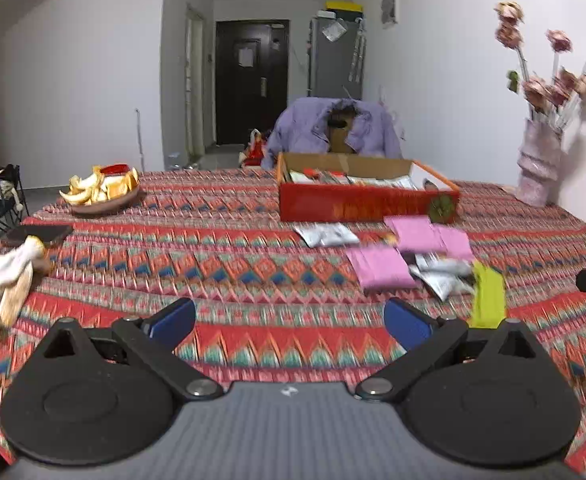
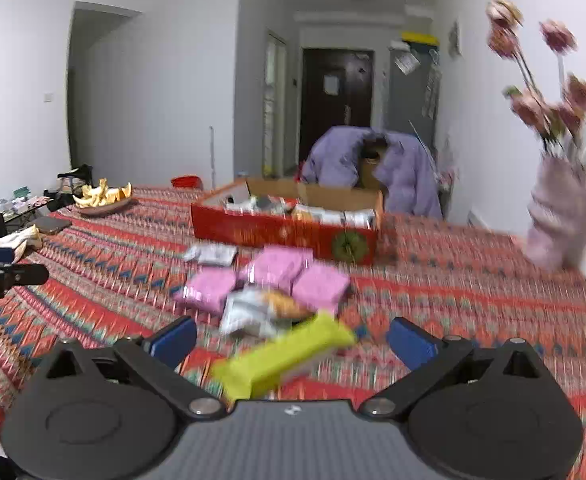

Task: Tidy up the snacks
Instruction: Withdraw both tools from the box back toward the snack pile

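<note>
A red cardboard box (image 1: 367, 205) holding several snack packets stands on the patterned tablecloth; it also shows in the right wrist view (image 2: 285, 234). In front of it lie pink packets (image 1: 381, 266) (image 2: 281, 266), silver packets (image 1: 327, 235) (image 2: 213, 254) and a green bar (image 1: 489, 294) (image 2: 283, 354). My left gripper (image 1: 291, 320) is open and empty, left of the pile. My right gripper (image 2: 291, 340) is open, with the green bar lying on the cloth between and below its fingers, not clamped.
A plate of orange peel (image 1: 101, 192) sits far left, banana peel (image 1: 5, 280) and a dark phone (image 1: 39, 234) near the left edge. A pink vase with flowers (image 1: 539, 168) stands at the right. A chair with a purple jacket (image 1: 333, 128) is behind the table.
</note>
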The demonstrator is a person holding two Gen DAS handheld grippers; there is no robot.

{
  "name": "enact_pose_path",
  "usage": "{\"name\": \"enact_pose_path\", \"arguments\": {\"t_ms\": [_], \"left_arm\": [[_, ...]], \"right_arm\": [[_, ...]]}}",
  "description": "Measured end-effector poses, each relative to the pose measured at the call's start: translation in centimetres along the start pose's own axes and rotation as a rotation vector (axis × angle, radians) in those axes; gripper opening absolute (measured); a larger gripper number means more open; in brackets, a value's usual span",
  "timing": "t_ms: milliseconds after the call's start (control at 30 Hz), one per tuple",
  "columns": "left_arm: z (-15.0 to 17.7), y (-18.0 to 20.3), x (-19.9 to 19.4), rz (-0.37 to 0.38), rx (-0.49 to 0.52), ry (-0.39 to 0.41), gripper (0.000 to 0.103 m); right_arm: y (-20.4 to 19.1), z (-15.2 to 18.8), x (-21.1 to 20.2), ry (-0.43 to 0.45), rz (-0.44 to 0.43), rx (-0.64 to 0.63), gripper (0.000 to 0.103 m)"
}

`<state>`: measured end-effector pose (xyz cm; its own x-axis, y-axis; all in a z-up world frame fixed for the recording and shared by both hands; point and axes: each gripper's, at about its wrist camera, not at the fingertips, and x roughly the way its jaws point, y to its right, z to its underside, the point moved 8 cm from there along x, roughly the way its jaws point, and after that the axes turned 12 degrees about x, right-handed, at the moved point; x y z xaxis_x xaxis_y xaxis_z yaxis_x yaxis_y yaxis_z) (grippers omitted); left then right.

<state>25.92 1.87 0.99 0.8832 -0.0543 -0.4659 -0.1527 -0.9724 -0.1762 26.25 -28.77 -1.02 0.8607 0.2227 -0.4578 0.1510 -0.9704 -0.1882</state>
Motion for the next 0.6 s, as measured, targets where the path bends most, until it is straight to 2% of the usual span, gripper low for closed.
{"name": "enact_pose_path", "arguments": {"t_ms": [200, 433, 600], "left_arm": [[1.9, 0.3, -1.3, 0.002, -0.033, -0.013, 0.103], [2.3, 0.6, -1.2, -0.015, -0.024, -0.031, 0.103], [2.6, 0.6, -0.2, 0.000, -0.035, -0.054, 0.103]], "right_arm": [[-0.6, 2.6, -2.1, -0.019, -0.020, -0.002, 0.103], [-0.5, 2.4, -2.5, 0.011, -0.020, 0.042, 0.103], [0.0, 2.2, -1.7, 0.020, -0.020, 0.059, 0.102]]}}
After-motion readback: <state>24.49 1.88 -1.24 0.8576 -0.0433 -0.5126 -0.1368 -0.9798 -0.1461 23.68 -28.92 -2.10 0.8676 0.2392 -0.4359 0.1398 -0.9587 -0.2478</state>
